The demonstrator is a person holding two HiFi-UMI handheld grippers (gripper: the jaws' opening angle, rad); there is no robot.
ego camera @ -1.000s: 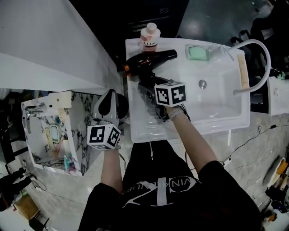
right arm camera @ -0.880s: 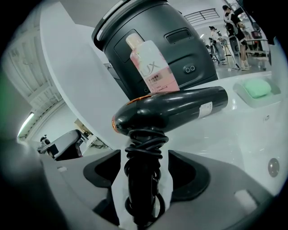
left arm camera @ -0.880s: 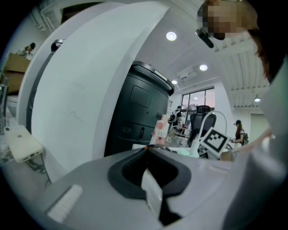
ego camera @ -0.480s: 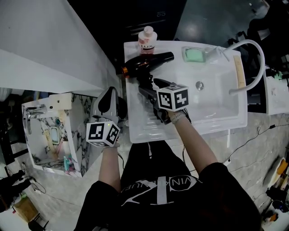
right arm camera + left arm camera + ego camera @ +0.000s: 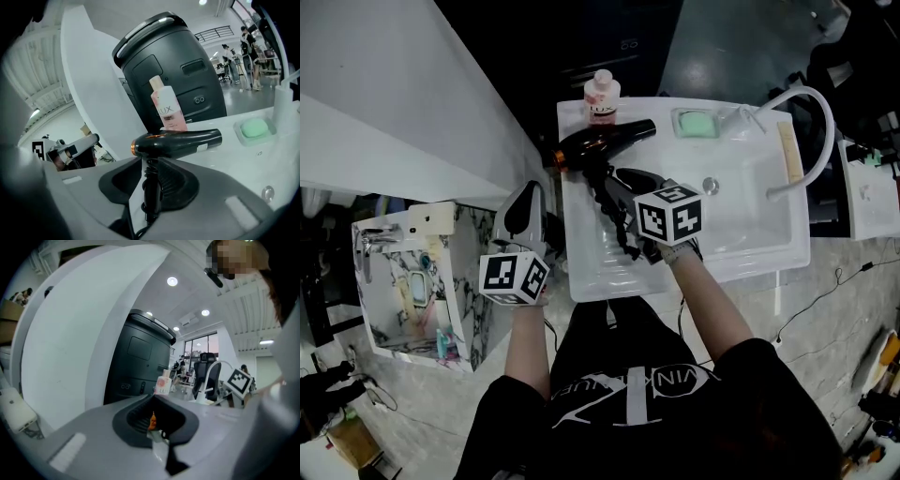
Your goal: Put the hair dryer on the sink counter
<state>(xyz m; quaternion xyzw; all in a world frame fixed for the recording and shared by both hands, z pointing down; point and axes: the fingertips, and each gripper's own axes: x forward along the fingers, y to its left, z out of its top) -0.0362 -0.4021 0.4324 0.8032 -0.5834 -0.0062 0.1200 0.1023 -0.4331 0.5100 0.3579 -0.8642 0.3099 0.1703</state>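
The black hair dryer [image 5: 600, 141] with a copper ring lies on the white sink counter [image 5: 592, 267], at its back left corner with the barrel pointing right. Its handle and coiled cord run toward me. In the right gripper view the hair dryer [image 5: 176, 140] fills the middle, and its handle sits in the gap of my right gripper [image 5: 146, 199]. The jaws are closing, and a strip of white counter still shows beside the handle. My right gripper [image 5: 617, 192] hovers over the counter's left part. My left gripper [image 5: 528, 199], shut and empty, hangs left of the counter; the left gripper [image 5: 161, 446] points past it.
A pink bottle [image 5: 601, 96] stands behind the dryer. A green soap [image 5: 697, 123] lies in its dish at the back. The basin with its drain [image 5: 710, 186] and a white hose [image 5: 814, 122] lie to the right. A small marbled sink unit [image 5: 403, 281] stands left.
My right gripper has drawn back toward me and a little to the right along the dryer's handle. The dryer stays on the counter. The left gripper has barely moved.
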